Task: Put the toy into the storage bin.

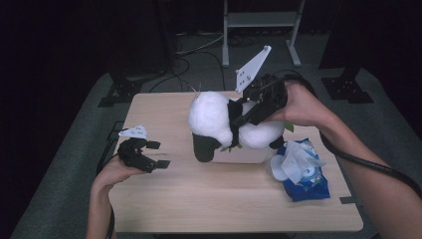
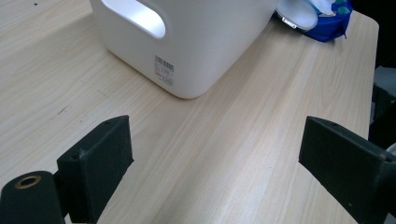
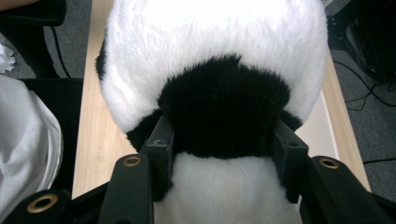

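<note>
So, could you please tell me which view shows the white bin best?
The left gripper view: the white bin shows its wall, handle cutout and label. The high view has the plush panda covering most of it; the right gripper view shows a sliver.

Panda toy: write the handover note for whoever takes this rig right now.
Right gripper: shut on the panda, pads clamped on its black band, holding it above the white bin.
Left gripper: open, holding nothing, low over the table at its left side.
Wipes pack: lies to the right of the bin.
Done: panda gripped and off the table.
Left: whether it is going into the bin or coming out cannot be told from this moment; likely set it down and release.
</note>
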Available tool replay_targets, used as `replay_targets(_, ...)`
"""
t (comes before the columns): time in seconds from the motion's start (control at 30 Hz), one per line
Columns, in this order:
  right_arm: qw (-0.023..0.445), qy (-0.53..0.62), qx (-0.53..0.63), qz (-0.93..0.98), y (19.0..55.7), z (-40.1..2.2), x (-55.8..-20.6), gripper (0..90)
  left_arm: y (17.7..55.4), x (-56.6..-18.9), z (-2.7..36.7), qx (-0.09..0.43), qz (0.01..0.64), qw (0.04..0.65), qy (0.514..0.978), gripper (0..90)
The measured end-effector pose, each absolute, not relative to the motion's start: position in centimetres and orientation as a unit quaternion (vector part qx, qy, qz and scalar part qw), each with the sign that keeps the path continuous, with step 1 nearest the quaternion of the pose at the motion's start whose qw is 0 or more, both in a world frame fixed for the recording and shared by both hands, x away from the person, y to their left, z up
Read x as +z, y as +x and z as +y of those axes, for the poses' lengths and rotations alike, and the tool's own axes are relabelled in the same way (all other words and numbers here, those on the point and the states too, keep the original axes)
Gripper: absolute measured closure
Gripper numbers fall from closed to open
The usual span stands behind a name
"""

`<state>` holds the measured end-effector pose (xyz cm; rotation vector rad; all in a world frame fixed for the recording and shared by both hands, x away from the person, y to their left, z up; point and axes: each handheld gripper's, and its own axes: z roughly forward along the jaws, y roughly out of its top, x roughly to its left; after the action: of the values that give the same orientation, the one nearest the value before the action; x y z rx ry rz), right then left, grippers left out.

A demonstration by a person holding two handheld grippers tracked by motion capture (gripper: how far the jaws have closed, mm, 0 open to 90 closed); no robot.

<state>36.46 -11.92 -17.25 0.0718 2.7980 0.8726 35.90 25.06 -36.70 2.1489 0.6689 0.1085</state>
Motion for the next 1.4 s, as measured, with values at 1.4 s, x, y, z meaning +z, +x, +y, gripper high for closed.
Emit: replay_targets(1.4, 0.097, 0.079, 0.285, 0.95, 47.0, -12.8, -23.1, 51.2, 36.1, -37.0, 24.9, 0.033, 0.26, 0.431, 0.863, 8.4)
